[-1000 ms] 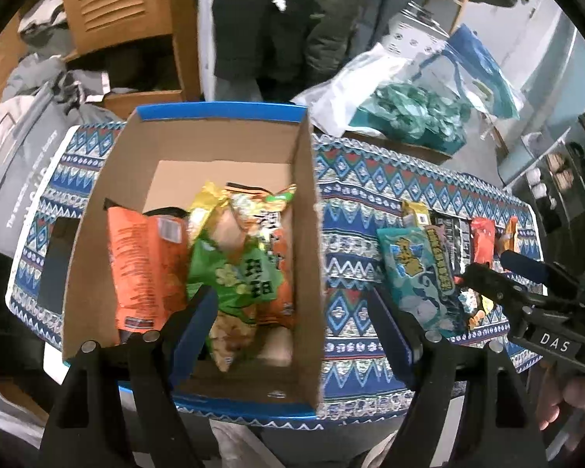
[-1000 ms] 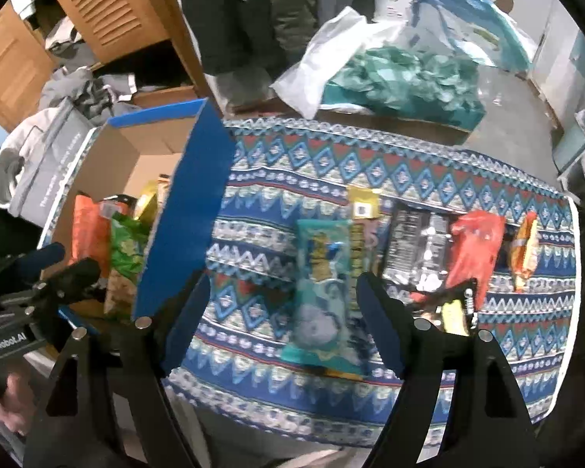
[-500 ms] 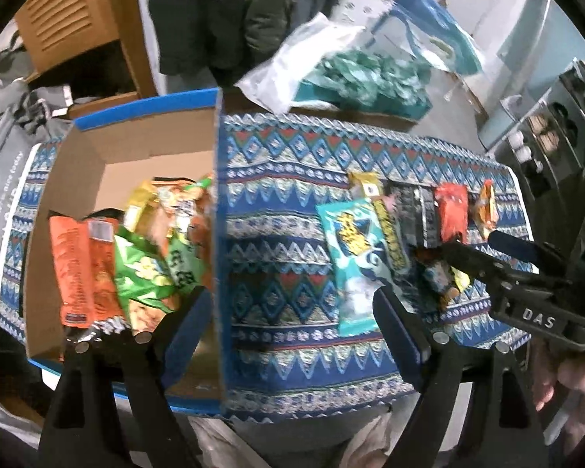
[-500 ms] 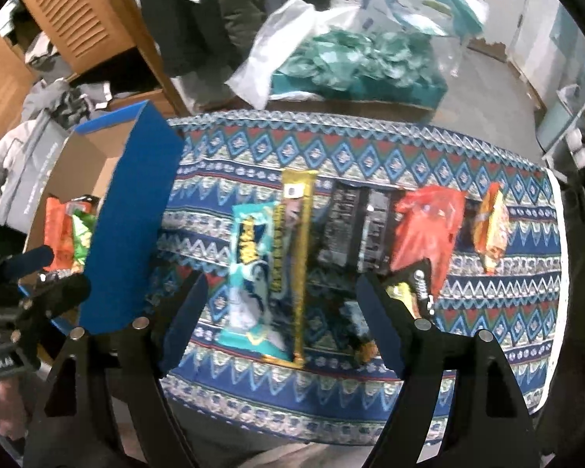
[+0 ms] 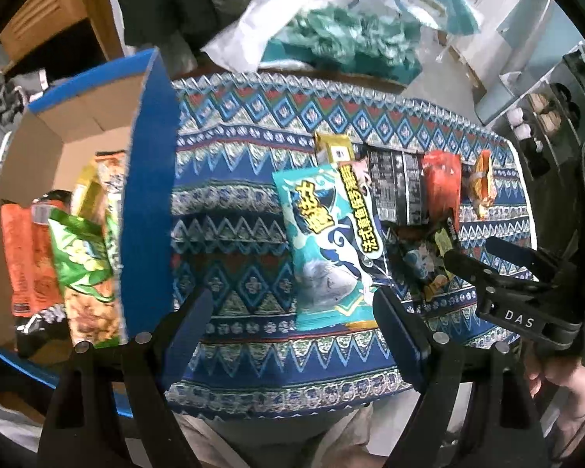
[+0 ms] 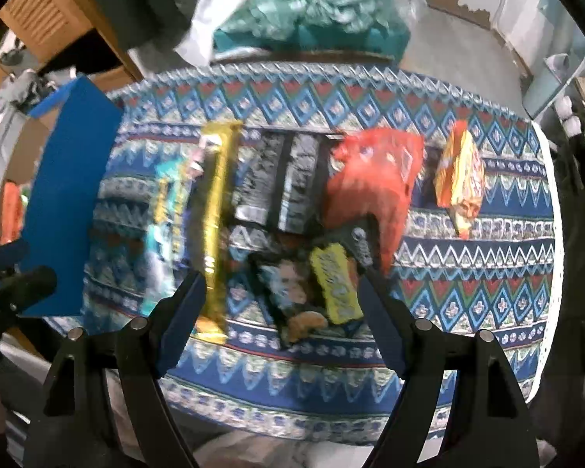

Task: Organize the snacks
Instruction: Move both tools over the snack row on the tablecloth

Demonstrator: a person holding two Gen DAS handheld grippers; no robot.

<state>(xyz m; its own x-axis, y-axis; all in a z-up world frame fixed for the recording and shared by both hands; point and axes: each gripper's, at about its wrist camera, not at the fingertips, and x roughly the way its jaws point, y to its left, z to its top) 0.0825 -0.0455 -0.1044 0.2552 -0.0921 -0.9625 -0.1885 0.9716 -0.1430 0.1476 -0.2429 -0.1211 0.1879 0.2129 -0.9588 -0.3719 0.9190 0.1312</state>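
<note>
Left wrist view
Left gripper [image 5: 288, 316]: blue fingers spread wide over the patterned blue tablecloth [image 5: 230, 210], nothing between them
Teal foil snack packet with a white whale drawing [image 5: 323, 249]: flat on the cloth, just beyond the right finger; long axis runs near to far, top end far and leaning left; large yellow Chinese characters on the front
Gold-edged dark packet [image 5: 360, 210]: partly under the teal one's right edge, same near-to-far lie, a strip of yellow Chinese writing along it
Black packets with white print [image 5: 396, 183]: right of those, print too small to read
Open cardboard box with blue outer walls [image 5: 148, 195]: at left on the cloth; orange, green and yellow bags stand inside
Right gripper [image 5: 472, 253]: at right edge, body lettered "DAS", a hand below it

Right wrist view (blurred)
Right gripper [image 6: 282, 308]: fingers held apart, gripping nothing
Small yellow bar wrapper [image 6: 335, 284]: between the fingertips on the cloth, long axis near to far; writing unreadable
Long gold packet [image 6: 214, 210]: by the left finger, running near to far
Red crinkled bag [image 6: 374, 179]: far right of the bar, by the black packets
Orange-and-yellow bag [image 6: 460, 179]: farthest right, apart from the rest
</note>
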